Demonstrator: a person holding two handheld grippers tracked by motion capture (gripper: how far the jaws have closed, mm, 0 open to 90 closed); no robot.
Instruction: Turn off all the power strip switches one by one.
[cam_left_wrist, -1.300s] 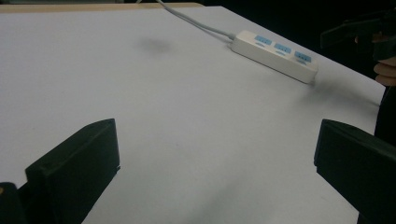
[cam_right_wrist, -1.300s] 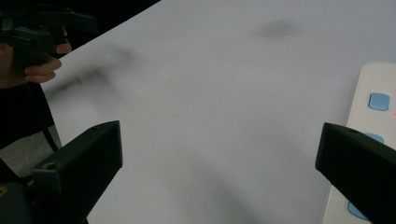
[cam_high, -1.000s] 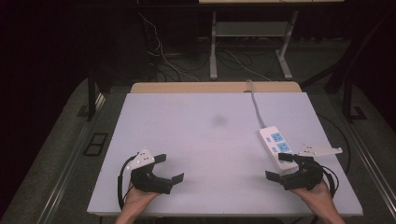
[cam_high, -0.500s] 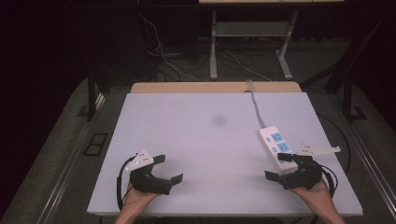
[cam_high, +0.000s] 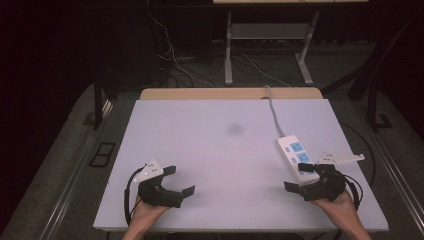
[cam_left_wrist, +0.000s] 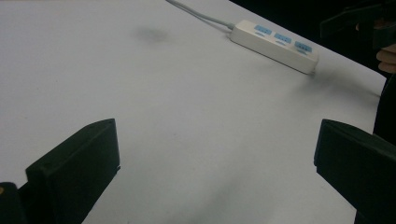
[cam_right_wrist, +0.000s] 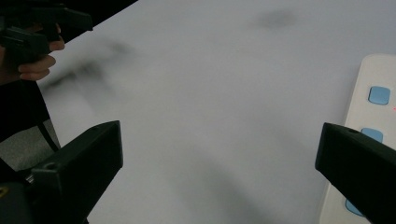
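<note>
A white power strip (cam_high: 295, 152) with blue sockets lies on the right side of the white table (cam_high: 215, 150), its cord running to the far edge. My right gripper (cam_high: 297, 176) rests open at the near right, its far jaw by the strip's near end. In the right gripper view the strip (cam_right_wrist: 373, 116) sits beside the right jaw, and the gripper (cam_right_wrist: 219, 168) holds nothing. My left gripper (cam_high: 179, 180) rests open and empty at the near left. From the left gripper view (cam_left_wrist: 215, 172), the strip (cam_left_wrist: 275, 42) lies far off.
A faint dark smudge (cam_high: 234, 129) marks the table's middle. A wooden strip (cam_high: 230, 93) borders the far edge. Beyond it are a metal stand (cam_high: 267, 45) and loose cables on the floor. The other hand's gripper (cam_right_wrist: 37, 28) appears at the right gripper view's top left.
</note>
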